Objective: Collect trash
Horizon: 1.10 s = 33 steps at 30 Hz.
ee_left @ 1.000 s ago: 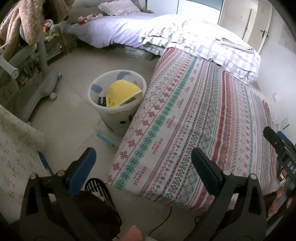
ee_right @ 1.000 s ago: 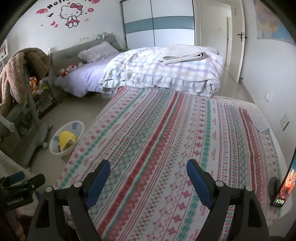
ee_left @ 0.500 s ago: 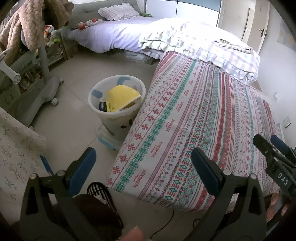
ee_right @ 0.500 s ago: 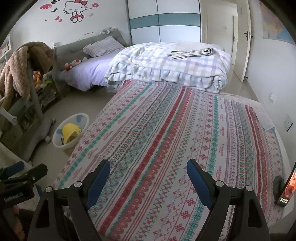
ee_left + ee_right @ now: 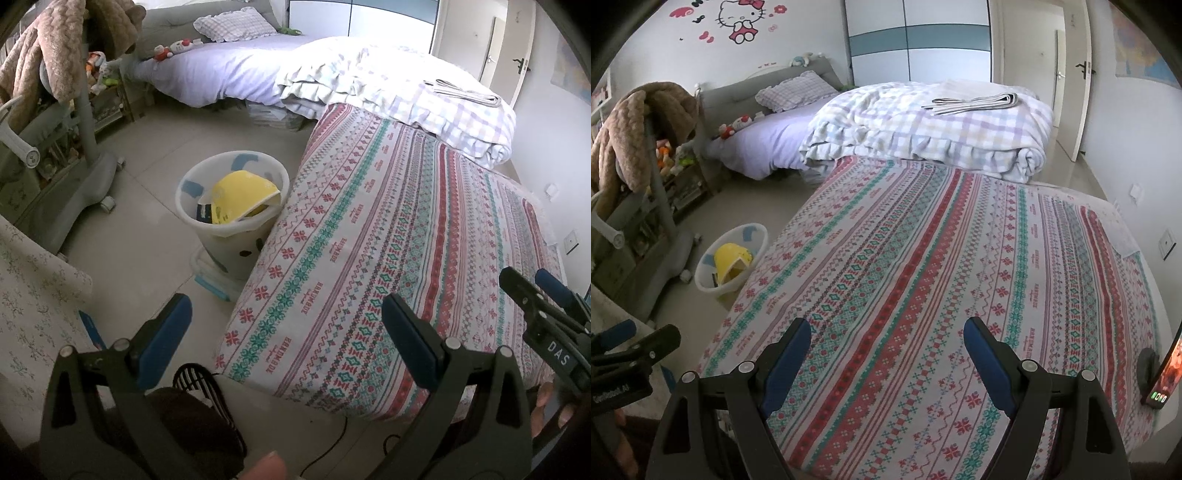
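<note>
A white trash bin stands on the floor against the left side of the patterned bed. It holds a yellow package and a dark item. The bin also shows in the right wrist view with the yellow package. My left gripper is open and empty, near the bed's front corner, well short of the bin. My right gripper is open and empty above the foot of the patterned bed. Each gripper shows at the edge of the other's view.
A grey chair on wheels draped with a brown blanket stands left of the bin. A folded checked quilt lies at the bed's far end. A phone on a stand sits at the bed's right edge. A small black fan sits below my left gripper.
Both grippers have pulled back and risen a little, so the bed and bin appear slightly farther away. Both stayed open and empty.
</note>
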{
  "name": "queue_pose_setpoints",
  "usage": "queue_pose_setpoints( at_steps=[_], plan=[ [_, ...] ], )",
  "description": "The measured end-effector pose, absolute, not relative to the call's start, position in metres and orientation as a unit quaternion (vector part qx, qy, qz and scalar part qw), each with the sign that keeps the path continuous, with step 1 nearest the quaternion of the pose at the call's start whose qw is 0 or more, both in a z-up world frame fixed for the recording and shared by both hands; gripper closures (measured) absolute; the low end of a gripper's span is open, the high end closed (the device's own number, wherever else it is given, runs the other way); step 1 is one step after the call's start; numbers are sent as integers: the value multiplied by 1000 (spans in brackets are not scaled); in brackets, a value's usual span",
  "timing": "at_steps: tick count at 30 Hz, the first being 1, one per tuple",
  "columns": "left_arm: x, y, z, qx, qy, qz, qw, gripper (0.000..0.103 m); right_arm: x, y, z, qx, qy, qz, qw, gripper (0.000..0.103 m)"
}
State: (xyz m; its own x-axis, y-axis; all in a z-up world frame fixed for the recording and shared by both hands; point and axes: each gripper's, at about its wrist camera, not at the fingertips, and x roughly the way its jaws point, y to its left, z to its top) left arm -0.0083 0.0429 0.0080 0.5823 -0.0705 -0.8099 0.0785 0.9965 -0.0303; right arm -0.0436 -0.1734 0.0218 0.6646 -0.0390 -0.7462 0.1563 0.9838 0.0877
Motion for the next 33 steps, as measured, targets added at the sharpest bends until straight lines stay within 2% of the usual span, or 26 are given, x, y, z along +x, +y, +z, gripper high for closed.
queue_pose_setpoints(
  at_steps=[33],
  plan=[
    [-10,43,10,11,448,-41,893,1,-50,-159,27,68,400,-47,913,17]
  ],
)
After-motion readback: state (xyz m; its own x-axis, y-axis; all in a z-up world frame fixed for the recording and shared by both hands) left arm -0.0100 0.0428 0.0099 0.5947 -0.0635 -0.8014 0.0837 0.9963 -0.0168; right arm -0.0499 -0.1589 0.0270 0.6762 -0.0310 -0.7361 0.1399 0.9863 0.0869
